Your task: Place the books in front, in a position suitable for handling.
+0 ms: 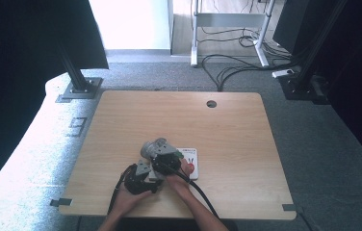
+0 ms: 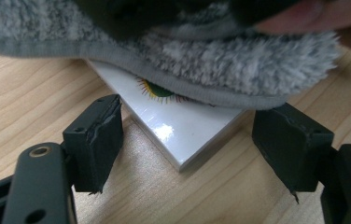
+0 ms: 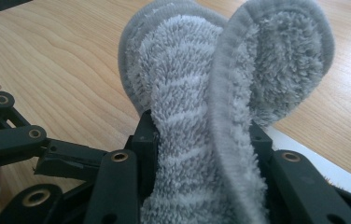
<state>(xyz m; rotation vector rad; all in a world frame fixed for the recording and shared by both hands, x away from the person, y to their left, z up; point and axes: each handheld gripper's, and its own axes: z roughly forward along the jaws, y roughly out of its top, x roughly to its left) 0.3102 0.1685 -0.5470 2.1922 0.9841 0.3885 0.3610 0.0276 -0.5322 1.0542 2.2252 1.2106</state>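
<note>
Wooden table (image 1: pixel 227 130): right tongs (image 3: pixel 204 140) pinch folded grey cloth (image 3: pixel 220 79); left tongs (image 2: pixel 187 140) gape around white tile (image 2: pixel 178 133).

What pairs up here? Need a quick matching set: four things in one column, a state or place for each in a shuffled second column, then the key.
Things:
1. grey fluffy cloth
2. white tile
3. left gripper
4. right gripper

States:
A. jaws apart, either side of a corner
B. lies flat on the table, partly under fabric
C. folded and pinched between two jaws
D. shut on soft fabric

Pairs: 1-C, 2-B, 3-A, 4-D
</note>
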